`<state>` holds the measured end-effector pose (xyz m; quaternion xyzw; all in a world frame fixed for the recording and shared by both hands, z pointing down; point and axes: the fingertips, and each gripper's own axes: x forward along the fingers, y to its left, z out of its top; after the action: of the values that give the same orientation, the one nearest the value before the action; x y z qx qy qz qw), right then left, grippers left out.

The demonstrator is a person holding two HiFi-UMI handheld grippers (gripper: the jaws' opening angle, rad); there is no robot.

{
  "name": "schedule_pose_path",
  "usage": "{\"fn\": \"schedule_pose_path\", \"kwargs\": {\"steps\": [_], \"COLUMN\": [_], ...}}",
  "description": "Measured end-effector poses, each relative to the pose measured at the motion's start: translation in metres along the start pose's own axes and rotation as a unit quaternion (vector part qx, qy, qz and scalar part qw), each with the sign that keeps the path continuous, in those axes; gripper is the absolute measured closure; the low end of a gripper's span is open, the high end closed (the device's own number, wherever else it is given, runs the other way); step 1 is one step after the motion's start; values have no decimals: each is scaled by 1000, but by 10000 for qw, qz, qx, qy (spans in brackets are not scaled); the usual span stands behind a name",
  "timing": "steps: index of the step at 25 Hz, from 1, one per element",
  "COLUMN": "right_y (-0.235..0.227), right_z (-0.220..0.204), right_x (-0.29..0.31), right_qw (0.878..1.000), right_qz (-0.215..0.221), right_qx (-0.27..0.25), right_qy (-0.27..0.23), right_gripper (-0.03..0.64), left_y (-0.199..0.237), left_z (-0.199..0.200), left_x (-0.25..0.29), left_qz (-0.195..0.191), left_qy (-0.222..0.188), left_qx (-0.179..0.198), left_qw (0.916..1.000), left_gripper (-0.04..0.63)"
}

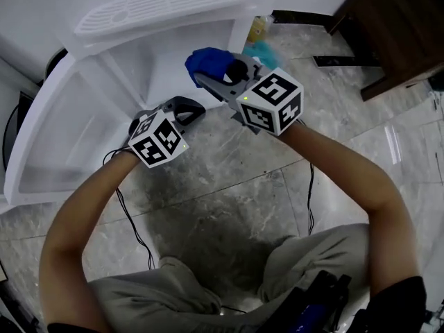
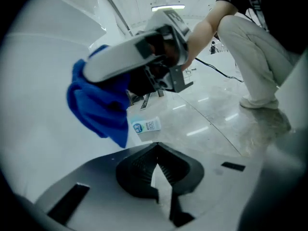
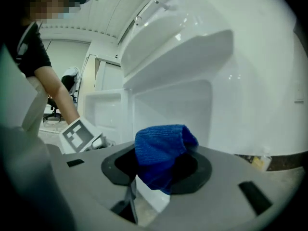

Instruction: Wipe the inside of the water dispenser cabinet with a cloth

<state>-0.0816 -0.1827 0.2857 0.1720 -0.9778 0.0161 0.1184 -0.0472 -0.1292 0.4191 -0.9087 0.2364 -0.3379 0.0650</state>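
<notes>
Underfoot, grey marble floor [image 1: 229, 207] by white cabinet [image 1: 90, 116]; right hand-held gripper [image 3: 156, 170] tight on blue cloth [image 3: 161, 146], left hand-held gripper [image 2: 158, 170] closed.

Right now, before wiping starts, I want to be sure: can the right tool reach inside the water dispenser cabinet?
Probably yes. The door stands open, the right tool grips the blue cloth just in front of the cabinet, and nothing shows between them.

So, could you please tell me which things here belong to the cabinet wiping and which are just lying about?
Job: blue cloth in the right claw; open white cabinet.
Lying about: small white tube on the floor; black cable; dark wooden furniture.
</notes>
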Motion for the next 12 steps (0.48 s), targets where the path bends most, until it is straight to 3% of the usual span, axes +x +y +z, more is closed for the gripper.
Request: {"fn": "schedule_pose_path", "kwargs": {"steps": [5, 12], "right_y": [-18, -19], "right_z": [-47, -109], "right_x": [-80, -148], "right_qw": [9977, 9898], "right_qz": [-68, -105], "right_qx": [258, 361], "right_qy": [626, 1375], "right_gripper": [465, 465], "left_y": [8, 2], "left_z": [26, 59], "left_x": [18, 40], "left_qz": [35, -44], "left_qy": [-85, -206], "left_qx": [12, -352], "left_qw": [10000, 9992], "left_gripper": [589, 589]}}
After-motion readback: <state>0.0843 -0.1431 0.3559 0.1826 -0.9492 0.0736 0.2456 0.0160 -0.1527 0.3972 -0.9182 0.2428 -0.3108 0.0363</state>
